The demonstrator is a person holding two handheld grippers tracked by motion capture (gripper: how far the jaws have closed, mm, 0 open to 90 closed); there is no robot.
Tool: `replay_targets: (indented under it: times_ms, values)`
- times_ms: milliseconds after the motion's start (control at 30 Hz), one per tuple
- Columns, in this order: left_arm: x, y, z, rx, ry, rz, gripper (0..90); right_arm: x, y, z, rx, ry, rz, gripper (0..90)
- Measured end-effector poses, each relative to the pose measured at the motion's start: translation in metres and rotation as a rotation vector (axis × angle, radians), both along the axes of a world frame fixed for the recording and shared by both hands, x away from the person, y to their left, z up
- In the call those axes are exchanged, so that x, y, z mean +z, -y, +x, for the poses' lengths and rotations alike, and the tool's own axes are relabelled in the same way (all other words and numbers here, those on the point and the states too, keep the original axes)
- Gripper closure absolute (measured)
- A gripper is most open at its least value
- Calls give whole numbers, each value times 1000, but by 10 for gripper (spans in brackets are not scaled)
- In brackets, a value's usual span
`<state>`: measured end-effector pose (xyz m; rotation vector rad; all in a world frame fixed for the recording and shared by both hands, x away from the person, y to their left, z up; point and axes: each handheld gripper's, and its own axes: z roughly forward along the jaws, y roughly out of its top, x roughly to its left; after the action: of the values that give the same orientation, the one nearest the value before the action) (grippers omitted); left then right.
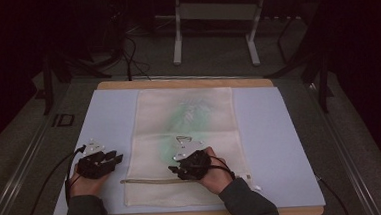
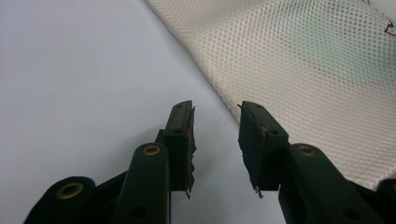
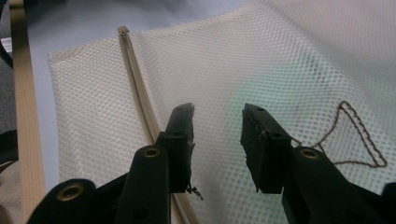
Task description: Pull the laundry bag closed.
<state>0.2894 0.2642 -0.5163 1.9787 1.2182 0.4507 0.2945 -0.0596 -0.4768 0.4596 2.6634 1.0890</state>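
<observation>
Mesh bag (image 1: 185, 138) lies on blue mat (image 1: 270, 132); zipper (image 3: 140, 98) beside right tool (image 3: 217, 140).

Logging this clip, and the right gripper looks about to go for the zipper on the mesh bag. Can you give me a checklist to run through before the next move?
1. Mesh bag lies flat on the mat: ok.
2. Zipper in sight, nothing lying on it: ok.
3. Right gripper open over the bag, nothing between its jaws: ok.
4. Left gripper open and holding nothing, beside the bag's edge: ok.
5. Zipper's pull tab located: cannot tell.
6. What the green thing inside the bag is: cannot tell.
</observation>
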Motion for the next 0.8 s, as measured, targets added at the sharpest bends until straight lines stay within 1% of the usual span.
replay_targets:
  times_ms: [400,800]
  values:
    - [0,0,0,-7,1,-1,649,-1,-14,0,28,-1,-1,641]
    - [0,0,0,-14,-2,-9,650,-3,-28,0,54,-16,-11,645]
